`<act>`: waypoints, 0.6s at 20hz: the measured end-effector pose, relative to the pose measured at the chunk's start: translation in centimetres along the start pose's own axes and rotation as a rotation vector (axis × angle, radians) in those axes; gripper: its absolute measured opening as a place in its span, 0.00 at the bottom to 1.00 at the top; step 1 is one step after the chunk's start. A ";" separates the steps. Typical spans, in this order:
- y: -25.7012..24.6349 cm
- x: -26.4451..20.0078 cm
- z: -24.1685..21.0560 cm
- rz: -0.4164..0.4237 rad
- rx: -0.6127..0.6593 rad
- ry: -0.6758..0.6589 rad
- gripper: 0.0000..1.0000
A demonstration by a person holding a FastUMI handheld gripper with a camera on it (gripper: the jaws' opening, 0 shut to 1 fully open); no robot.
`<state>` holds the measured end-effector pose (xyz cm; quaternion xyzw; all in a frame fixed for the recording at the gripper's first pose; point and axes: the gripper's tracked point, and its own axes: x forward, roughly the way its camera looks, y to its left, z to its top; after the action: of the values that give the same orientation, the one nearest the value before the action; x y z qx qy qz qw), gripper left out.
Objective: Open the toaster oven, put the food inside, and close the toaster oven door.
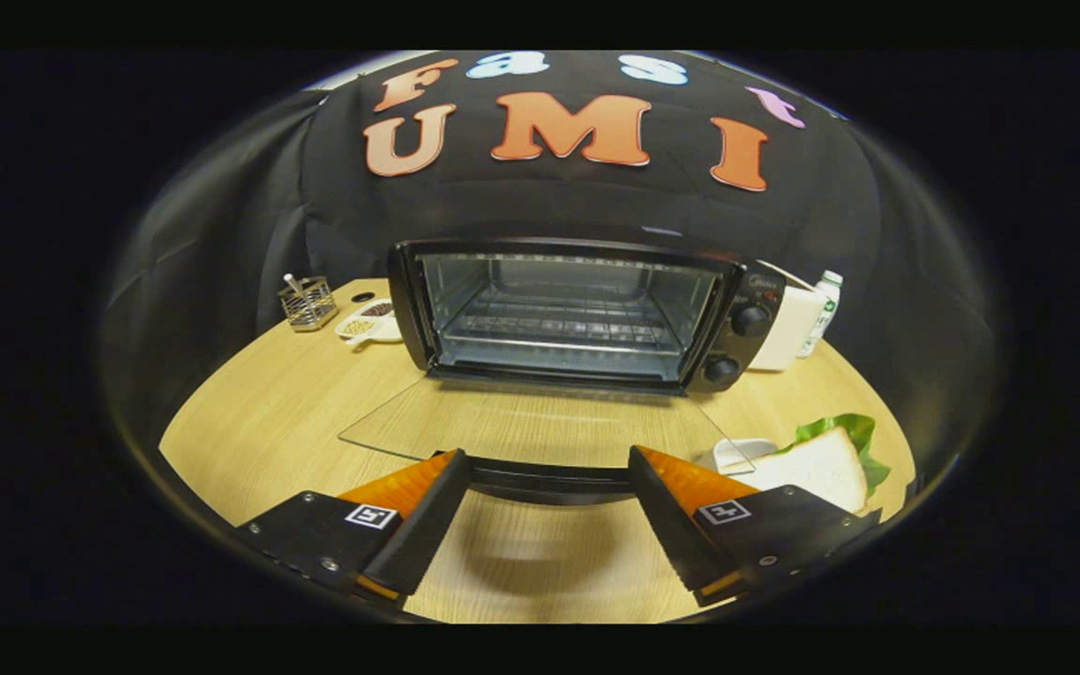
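Wooden tabletop takes up most of the scene, with the toaster oven sitting toward the back, glass door folded all the way down flat and the wire rack inside bare. Its dark handle runs right between the fingertips. The gripper is spread wide, holding nothing. Off to the right of the fingers, beside the door, is the sandwich, white bread with lettuce. Further back: a wire basket, small snack dish and a bottle.
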<state>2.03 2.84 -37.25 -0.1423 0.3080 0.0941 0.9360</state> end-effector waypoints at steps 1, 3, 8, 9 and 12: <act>0.1 0.3 -0.7 -0.001 0.008 0.016 1.00; 0.3 0.3 -1.3 0.005 0.012 0.023 1.00; -0.2 1.6 -4.2 -0.032 0.022 0.106 1.00; -0.1 1.5 -3.8 -0.030 0.023 0.082 1.00; -0.1 1.1 -3.5 -0.030 0.021 0.078 1.00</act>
<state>0.98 1.68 -40.61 -0.1407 0.3433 0.0713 0.9259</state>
